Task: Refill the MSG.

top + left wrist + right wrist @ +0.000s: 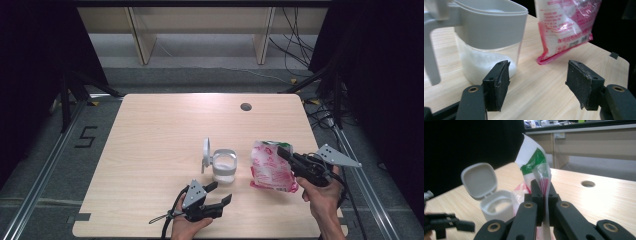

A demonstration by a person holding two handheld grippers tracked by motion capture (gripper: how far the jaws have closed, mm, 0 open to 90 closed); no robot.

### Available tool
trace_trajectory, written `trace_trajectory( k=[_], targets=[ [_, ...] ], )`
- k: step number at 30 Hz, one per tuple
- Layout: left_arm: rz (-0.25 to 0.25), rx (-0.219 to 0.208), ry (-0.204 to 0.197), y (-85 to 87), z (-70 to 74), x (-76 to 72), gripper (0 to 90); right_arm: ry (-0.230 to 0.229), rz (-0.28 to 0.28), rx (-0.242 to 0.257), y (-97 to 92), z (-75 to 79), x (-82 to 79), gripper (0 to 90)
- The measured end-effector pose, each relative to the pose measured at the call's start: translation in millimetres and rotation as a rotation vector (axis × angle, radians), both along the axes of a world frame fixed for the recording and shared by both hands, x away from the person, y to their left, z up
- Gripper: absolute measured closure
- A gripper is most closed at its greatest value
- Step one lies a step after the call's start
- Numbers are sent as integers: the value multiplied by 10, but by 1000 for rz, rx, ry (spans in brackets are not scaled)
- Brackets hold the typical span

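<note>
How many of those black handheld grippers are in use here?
2. The left gripper hovers open near the table's front edge, just in front of the lidded container. The right gripper is at the right, clamped on the top of the pink bag.

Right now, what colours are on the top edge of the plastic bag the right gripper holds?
Green and white on the plastic bag, clearest in the right gripper view.

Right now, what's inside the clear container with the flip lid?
The container holds a white granular fill in its lower part. Its grey collar hides anything higher, and the lid stands open.
</note>
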State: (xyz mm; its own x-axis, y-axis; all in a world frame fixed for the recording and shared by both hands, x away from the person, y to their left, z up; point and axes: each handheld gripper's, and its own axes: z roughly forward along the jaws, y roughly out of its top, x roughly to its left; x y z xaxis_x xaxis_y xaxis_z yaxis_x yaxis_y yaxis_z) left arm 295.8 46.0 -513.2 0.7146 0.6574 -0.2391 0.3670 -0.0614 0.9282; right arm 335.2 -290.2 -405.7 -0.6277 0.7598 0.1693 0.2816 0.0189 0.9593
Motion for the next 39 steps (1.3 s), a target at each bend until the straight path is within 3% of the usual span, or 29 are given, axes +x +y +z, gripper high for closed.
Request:
trace_trajectory(
  k=[2,3,5,9,10,12,15,16,18,19,20,21,22,25,26,27,28,32,33,36,37,39],
  targets=[
    [-6,-34,-7,4,3,2,340,-3,-13,-16,-73,-34,-10,900],
    [1,-6,-7,30,17,1,340,-9,-14,-27,-92,-46,1,900],
    [3,-18,-11,40,16,14,340,18,-23,-32,-130,-68,-13,900],
    [11,-7,-12,69,30,14,340,-3,-43,-59,-177,-88,19,900],
    [18,-11,-11,68,30,15,340,23,-57,-31,-156,-100,13,900],
    [12,-3,-13,73,27,9,341,14,-54,-48,-180,-125,39,900],
    [19,-31,-13,64,25,19,341,20,-66,-60,-184,-157,49,900],
    [21,-32,-12,68,26,22,341,47,-77,-45,-170,-157,36,899],
    [20,-1,-15,95,38,13,343,31,-82,-79,-183,-171,61,899],
    [24,-18,-17,86,40,10,349,21,-86,-77,-172,-177,73,899],
    [20,-26,-23,95,42,16,353,6,-82,-106,-185,-173,82,899],
    [23,-1,-25,119,54,16,353,1,-84,-131,-174,-179,81,898],
    [26,-3,-23,124,56,18,353,40,-92,-121,-143,-177,55,898],
    [34,-10,-24,145,61,14,353,17,-96,-143,-126,-205,88,897],
    [32,9,-28,170,66,18,353,9,-99,-151,-128,-211,95,897],
    [31,-12,-31,171,64,28,353,7,-111,-170,-130,-214,91,897],
    [39,9,-28,197,74,28,352,4,-127,-176,-129,-218,90,896],
    [54,8,-34,262,87,40,351,36,-144,-211,-107,-261,97,892],
    [54,15,-38,284,90,49,351,33,-135,-238,-111,-278,109,890],
    [79,-3,-44,350,109,63,354,46,-157,-248,-109,-311,124,889],
    [85,7,-43,375,123,61,356,28,-151,-270,-124,-317,135,888],
    [85,12,-53,419,141,80,365,34,-164,-257,-106,-329,128,885]
  ],
)
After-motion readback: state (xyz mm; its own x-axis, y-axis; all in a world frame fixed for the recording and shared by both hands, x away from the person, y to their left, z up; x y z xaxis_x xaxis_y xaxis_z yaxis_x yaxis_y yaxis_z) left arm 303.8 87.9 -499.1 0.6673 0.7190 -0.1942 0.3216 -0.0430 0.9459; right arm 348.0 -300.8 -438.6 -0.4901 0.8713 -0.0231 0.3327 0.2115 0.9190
